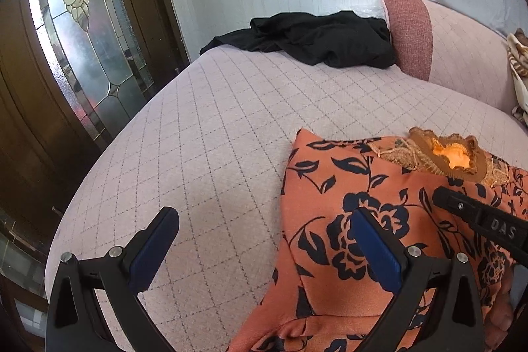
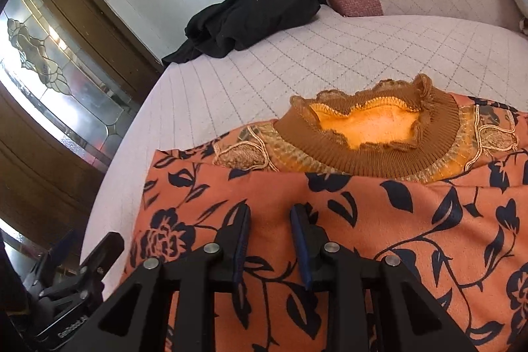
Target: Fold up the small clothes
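Lying under both hand-held grippers, floral top (image 2: pixel 379 220)

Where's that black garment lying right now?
The black garment lies crumpled at the far edge of the quilted sofa seat, against the pink armrest, beyond the orange floral top in both views.

Left tongs (image 1: pixel 264 240) gape wide; right tongs (image 2: pixel 270 220) narrowly parted, both angled downward.
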The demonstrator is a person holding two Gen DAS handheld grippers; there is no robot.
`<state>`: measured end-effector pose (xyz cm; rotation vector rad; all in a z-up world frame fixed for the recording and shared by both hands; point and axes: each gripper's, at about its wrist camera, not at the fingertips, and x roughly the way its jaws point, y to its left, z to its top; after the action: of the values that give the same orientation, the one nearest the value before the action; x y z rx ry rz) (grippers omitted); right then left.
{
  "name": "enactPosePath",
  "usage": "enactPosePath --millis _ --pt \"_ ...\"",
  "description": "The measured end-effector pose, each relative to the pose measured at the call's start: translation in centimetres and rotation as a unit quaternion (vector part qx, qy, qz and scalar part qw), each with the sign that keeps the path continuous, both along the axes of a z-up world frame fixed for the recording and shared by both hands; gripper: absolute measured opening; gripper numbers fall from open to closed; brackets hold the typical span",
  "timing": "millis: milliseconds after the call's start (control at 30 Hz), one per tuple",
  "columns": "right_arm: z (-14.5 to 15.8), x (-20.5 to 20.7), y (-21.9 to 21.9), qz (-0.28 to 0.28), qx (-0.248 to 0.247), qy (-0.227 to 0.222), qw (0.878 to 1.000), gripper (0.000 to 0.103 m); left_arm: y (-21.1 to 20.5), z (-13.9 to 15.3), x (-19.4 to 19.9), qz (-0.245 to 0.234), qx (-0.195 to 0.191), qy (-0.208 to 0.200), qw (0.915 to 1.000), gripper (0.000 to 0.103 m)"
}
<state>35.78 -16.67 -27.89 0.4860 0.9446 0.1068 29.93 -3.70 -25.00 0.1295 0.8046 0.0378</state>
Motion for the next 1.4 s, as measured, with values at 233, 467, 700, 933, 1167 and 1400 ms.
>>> enactPosePath --millis 233,467,700,933,1167,1400 --pt "1.4 -3.2 0.3 0.012 0.003 -0.018 1.000 0.029 0.6 1.6 -0.6 0.005 -0.020 -0.038 0.9991 0.103" --pt "0.4 -5.6 1.8 0.041 -0.015 0.008 0.999 0.029 1.3 1.9 -0.7 0.014 -0.027 -0.051 0.9983 0.103" --pt "1.4 -8.6 -1.2 0.026 -0.015 0.008 1.000 0.029 0.2 0.5 0.0 -0.004 -0.027 -0.010 0.9996 0.103" --pt "1.9 -13.4 -12.4 -0.131 -0.064 0.012 0.989 0.029 -1.8 -2.9 0.9 -0.013 0.001 0.075 0.9971 0.103" --pt "0.1 -16.1 -16.6 -0.133 -0.047 0.046 0.989 0.026 -1.0 -3.8 1.3 0.037 0.021 0.089 0.9951 0.103" --pt "1.3 -14.8 -19.6 -0.186 -0.042 0.014 0.981 0.027 -1.5 -3.7 1.4 0.027 0.037 0.081 0.9956 0.103"
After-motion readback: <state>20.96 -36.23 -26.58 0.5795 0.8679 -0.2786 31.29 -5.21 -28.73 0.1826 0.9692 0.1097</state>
